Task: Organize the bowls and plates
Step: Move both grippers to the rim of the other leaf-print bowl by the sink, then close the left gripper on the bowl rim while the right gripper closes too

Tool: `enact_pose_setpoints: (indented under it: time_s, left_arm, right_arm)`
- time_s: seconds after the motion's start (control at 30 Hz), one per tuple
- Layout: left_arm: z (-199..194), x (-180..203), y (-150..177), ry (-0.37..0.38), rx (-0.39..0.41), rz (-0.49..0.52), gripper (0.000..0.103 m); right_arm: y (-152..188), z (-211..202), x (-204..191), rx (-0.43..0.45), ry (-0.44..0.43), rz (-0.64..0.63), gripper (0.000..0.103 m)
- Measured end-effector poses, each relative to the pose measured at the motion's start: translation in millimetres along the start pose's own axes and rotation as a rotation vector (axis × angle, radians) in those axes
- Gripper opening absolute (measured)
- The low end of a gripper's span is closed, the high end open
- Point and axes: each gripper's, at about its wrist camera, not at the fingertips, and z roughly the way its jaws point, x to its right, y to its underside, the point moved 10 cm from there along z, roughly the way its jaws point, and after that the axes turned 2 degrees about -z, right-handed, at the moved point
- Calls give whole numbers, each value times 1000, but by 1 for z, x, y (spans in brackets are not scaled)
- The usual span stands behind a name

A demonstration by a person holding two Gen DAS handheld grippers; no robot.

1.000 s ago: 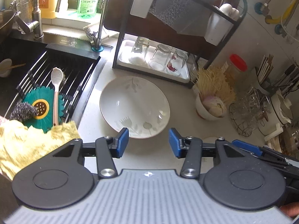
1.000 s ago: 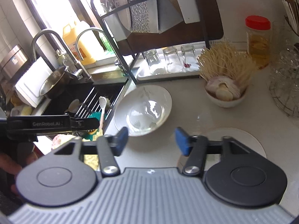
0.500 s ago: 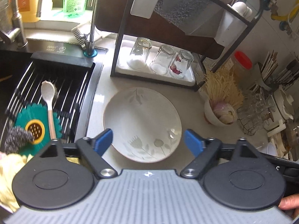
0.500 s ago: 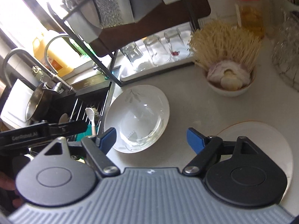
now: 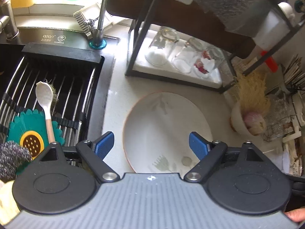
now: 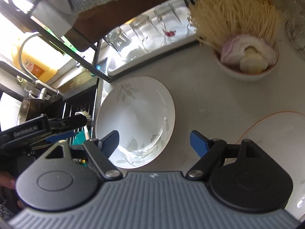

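A white plate with pale leaf prints [image 5: 165, 131] lies on the counter beside the sink; it also shows in the right wrist view [image 6: 137, 120]. My left gripper [image 5: 151, 146] is open and empty, hovering just above the plate's near part. My right gripper [image 6: 154, 140] is open and empty, above the plate's near right rim. A second white plate with an orange rim [image 6: 282, 133] lies on the counter under the right gripper's right finger. A small bowl holding garlic and onion [image 6: 247, 61] stands further back; it also shows in the left wrist view [image 5: 246, 122].
A black rack [image 5: 144, 38] holds a white tray with three upturned glasses [image 5: 183, 59]. The sink [image 5: 47, 95] on the left has a drain rack, a white spoon [image 5: 44, 103], a green mat and steel wool. A yellowish brush [image 6: 232, 15] stands behind the bowl.
Both grippers have opened wide and moved forward and down toward the leaf-print plate. The left gripper now sits over the plate; the right one has drawn closer to it.
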Motion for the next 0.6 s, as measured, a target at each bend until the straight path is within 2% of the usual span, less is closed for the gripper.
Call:
enact_pose_setpoints:
  time_s: [0.13,0.2,0.33,0.4,0.47,0.53,0.6]
  left_arm:
    - [20,-16,-5,3,-29,-32,87]
    - [29,-22,-5,-2,-49,-35,83]
    - [43,-31,-4,-33,-84,5,69]
    - [47,-33,-4,-23,-92,15,66]
    - [50,-41,-7,-37,-80,-11,52]
    - [57,-48,-8,-15,-95,-58,46]
    - [63,-53,-10,10,-110,-90,42]
  right_arm:
    - [-1,17,1,-22,18,27,78]
    - [-3,22,2,-15,36,36,78]
    - [-7,32,8,0,48,81,77]
    - [-8,35,11,3,66,99,74]
    - [-7,38,14,7,96,99,72]
    - [-6,41,16,-7,122,96,62]
    - [-6,44,17,-13,134,99,58]
